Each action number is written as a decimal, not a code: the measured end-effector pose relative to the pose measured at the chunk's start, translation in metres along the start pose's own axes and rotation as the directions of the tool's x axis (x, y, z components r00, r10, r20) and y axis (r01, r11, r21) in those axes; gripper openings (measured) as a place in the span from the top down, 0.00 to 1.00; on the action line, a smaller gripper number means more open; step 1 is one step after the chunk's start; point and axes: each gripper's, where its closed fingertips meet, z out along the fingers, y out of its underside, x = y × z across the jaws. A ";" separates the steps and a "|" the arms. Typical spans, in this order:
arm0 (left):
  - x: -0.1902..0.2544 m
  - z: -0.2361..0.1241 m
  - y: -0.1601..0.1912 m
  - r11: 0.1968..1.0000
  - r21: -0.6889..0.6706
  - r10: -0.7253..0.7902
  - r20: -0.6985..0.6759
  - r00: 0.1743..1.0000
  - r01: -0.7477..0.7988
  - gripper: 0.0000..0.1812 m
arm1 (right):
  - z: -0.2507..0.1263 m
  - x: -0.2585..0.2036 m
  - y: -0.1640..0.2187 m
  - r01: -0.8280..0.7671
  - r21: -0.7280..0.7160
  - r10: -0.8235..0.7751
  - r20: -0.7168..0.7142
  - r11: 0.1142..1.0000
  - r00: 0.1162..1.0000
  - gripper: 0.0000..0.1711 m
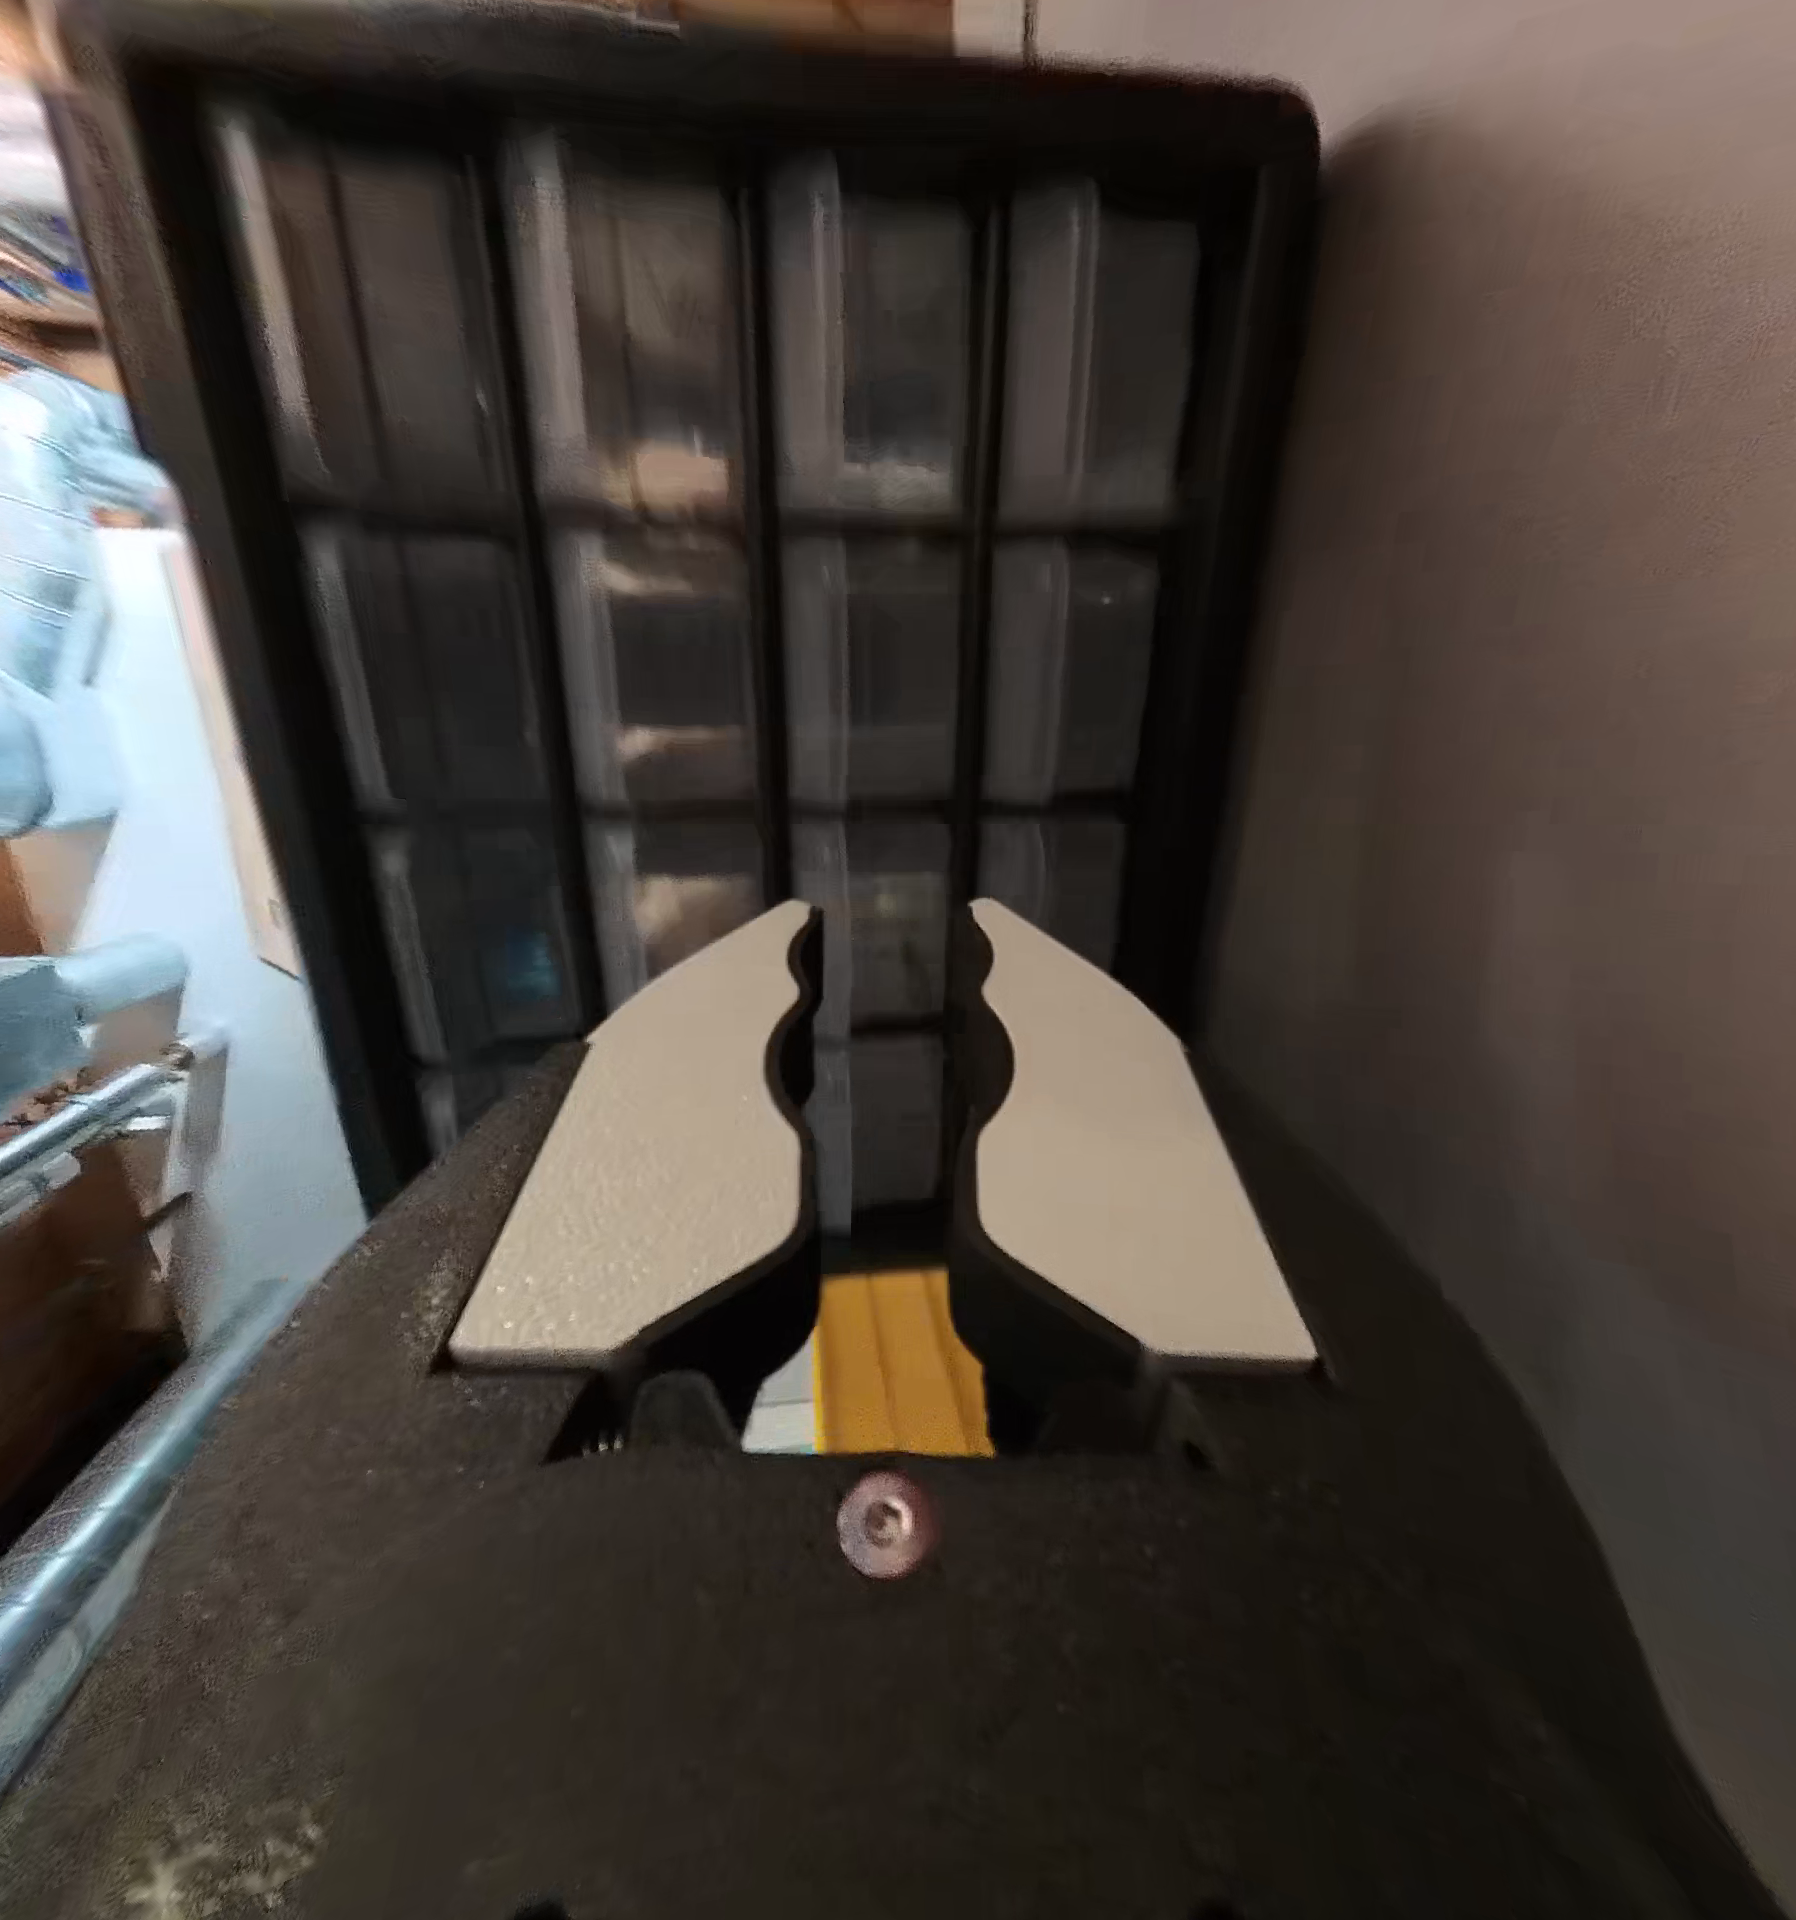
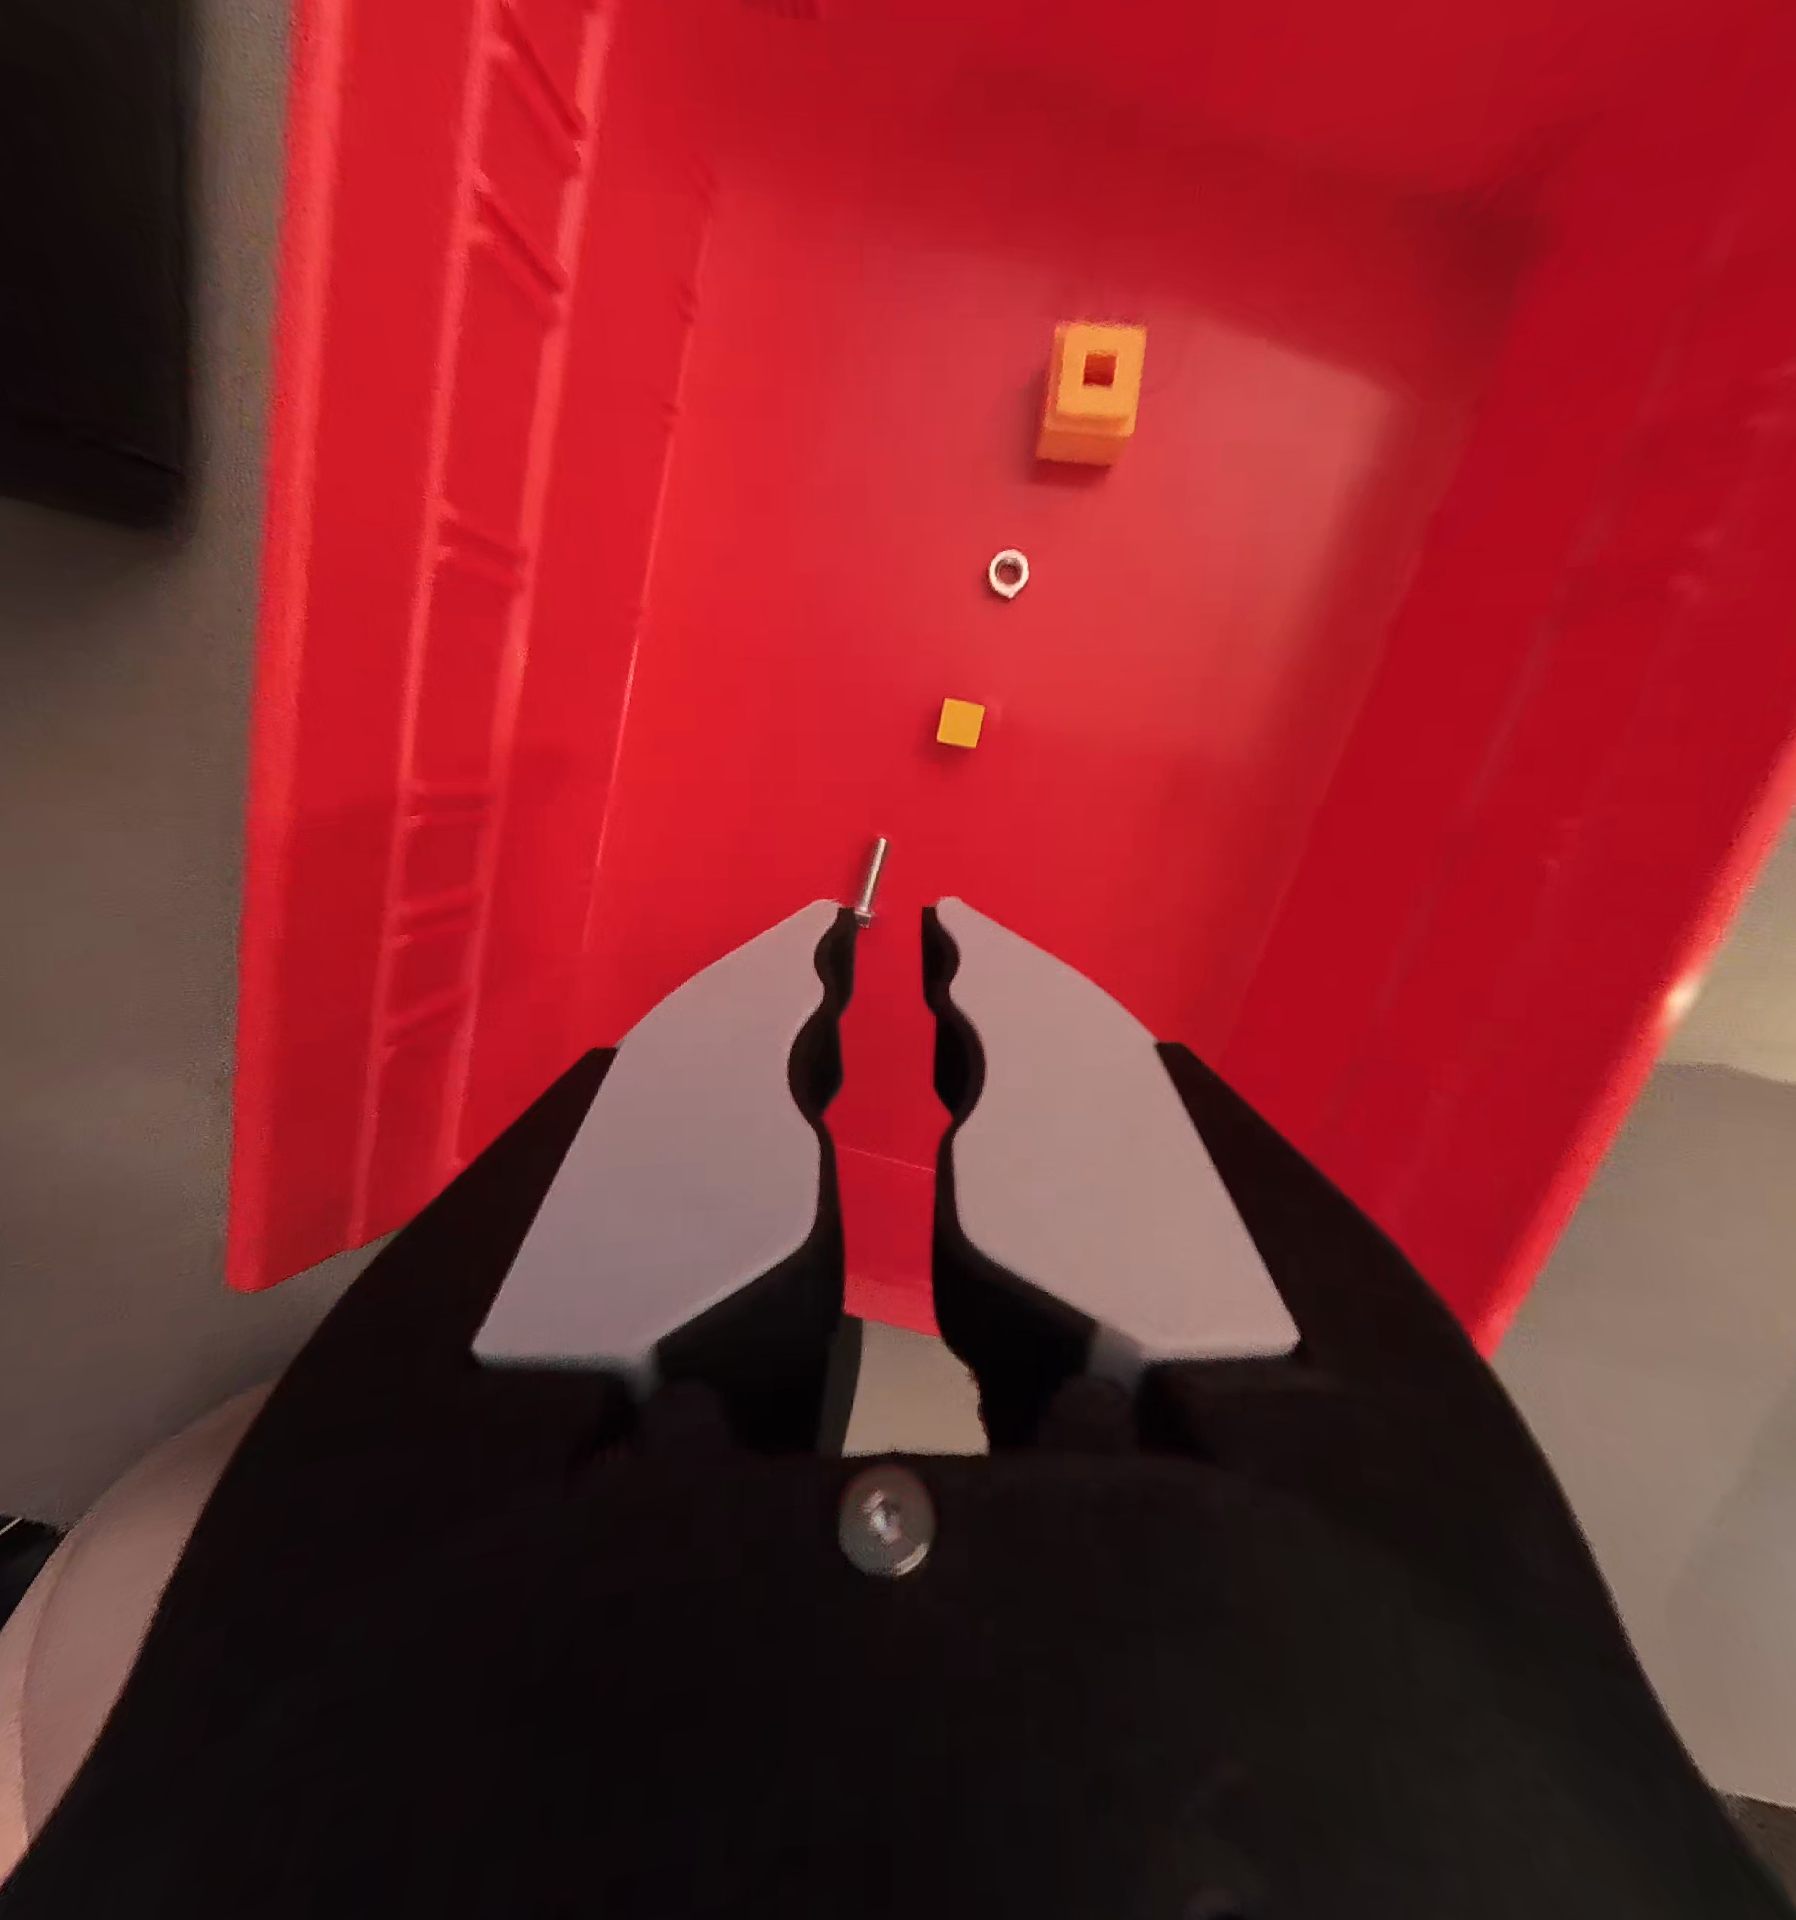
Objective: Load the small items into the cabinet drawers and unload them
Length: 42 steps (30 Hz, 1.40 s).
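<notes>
Screw (image 2: 870,881) in red bin (image 2: 437,727) looks tiny, light, slick, so I'd pinch mid-shank w/ right gripper (image 2: 881,912), jaws slightly apart & empty; left gripper (image 1: 892,914) likewise.

A pale grey worktop (image 2: 94,883) carries a long red bin (image 2: 1496,727), set lengthwise away from me. In the left wrist view a black drawer cabinet (image 1: 177,416) with rows of clear drawers appears to stand on the same surface, though its foot is hidden.

Grey wall (image 1: 1600,727), metal rail (image 1: 52,1143)
</notes>
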 end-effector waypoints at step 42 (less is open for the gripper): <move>0.045 -0.048 0.079 0.983 -0.156 0.093 -0.047 0.995 -0.099 0.92 | 0.030 -0.411 -0.073 0.944 0.223 -0.970 0.027 0.242 0.242 0.92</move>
